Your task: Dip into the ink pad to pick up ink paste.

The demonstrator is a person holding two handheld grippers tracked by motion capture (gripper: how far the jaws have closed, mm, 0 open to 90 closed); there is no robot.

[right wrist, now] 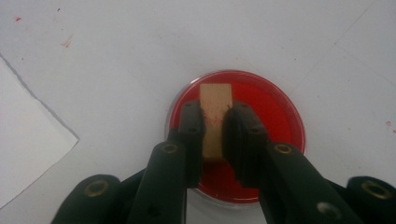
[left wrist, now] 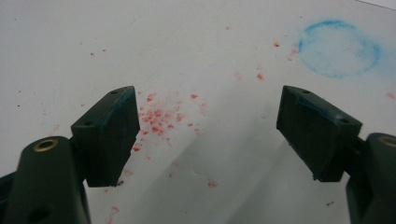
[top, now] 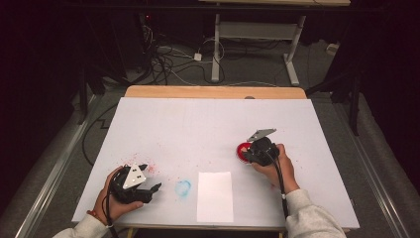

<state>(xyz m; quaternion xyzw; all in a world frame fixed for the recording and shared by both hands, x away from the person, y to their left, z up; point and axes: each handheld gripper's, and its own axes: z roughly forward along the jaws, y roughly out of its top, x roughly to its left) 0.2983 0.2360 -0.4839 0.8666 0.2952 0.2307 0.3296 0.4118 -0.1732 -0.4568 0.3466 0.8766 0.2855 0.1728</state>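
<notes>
At the counter's (top: pixel 213 124) 7 o'clock corner, the left tongs (left wrist: pixel 208 135) stood wide apart and empty above scattered red flecks (left wrist: pixel 156 116), with a blue ring stain (left wrist: pixel 337 48) toward 1 o'clock in the left gripper view. A white paper sheet (top: pixel 215 196) lay near the front edge at 6 o'clock. At 3 o'clock, the right tongs (right wrist: pixel 215 135) were clamped on a small tan block (right wrist: pixel 215 105) over a round red dish (right wrist: pixel 275 112). The block appeared light, stiff and probably wet with pigment, best gripped across its narrow sides; its long axis ran toward 12 o'clock in the right gripper view.
</notes>
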